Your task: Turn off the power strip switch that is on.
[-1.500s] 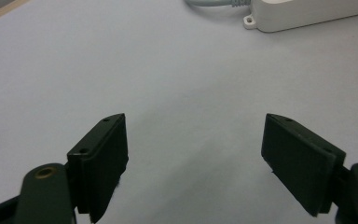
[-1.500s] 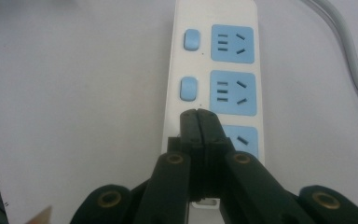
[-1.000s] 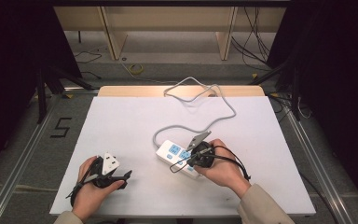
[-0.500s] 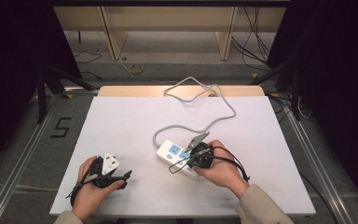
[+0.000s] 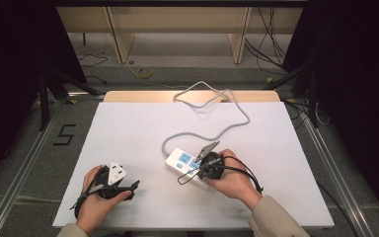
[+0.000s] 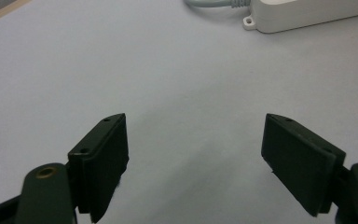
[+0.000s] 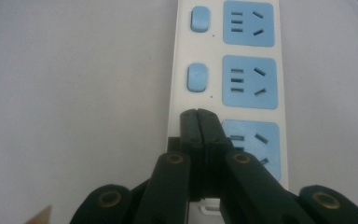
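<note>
Jaws first, from left to right: the left gripper rests low over bare tabletop near the front-left edge with its two black pads spread wide and nothing between them, while the right gripper has its pads pressed flat together, tips down over the near end of the power strip, seemingly on the rocker switch beside the third blue socket, though the tips hide whether they touch it. That white strip lies flat, right of the table's middle, its grey cord looping toward the far edge. I judge it a light, rigid plastic body, smooth enough to skid when poked; the long side walls look like the best place to pinch it, or the free gripper could brace its end while a switch is pushed. The stiff cord may tug it back. Beneath it, the white tabletop is matte and level; grey floor, aluminium rails and dark curtains surround it.
</note>
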A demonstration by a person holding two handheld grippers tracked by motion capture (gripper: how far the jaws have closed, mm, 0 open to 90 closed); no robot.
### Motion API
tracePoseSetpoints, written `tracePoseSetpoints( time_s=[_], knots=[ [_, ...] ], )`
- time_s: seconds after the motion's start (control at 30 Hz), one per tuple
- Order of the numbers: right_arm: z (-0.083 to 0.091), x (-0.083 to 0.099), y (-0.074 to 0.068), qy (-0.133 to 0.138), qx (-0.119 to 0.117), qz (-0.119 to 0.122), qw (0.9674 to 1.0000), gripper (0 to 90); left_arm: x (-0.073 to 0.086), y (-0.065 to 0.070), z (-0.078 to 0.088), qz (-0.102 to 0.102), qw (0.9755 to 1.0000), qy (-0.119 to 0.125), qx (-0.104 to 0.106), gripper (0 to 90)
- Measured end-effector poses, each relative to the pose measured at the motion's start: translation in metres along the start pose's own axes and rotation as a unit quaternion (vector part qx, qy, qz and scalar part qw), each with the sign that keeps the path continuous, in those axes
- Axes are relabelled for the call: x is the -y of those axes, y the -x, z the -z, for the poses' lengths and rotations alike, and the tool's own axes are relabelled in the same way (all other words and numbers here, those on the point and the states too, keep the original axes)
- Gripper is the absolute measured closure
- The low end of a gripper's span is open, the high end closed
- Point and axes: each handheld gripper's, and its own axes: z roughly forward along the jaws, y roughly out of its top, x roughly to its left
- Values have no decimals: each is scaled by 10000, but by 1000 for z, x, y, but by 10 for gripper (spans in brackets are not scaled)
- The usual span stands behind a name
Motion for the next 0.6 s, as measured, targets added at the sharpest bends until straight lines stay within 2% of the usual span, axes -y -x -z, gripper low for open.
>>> tracePoseSetpoints(
  time_s=[0.17, 0.2, 0.43, 0.6],
  knots=[
    [-2, 0, 0, -53, 15, 31, 10000, 900, 0, 0, 0, 5, 10000, -8, 3, 227],
    [-2, 0, 0, -68, 28, -28, 10000, 900, 0, 0, 0, 5, 10000, -8, 5, 227],
    [-4, 0, 0, -103, 20, 52, 9999, 900, 0, 0, 0, 8, 10000, -7, 4, 227],
    [-4, 0, -2, -102, 103, 56, 9999, 900, 0, 0, 0, -11, 10000, -8, 3, 228]
  ],
)
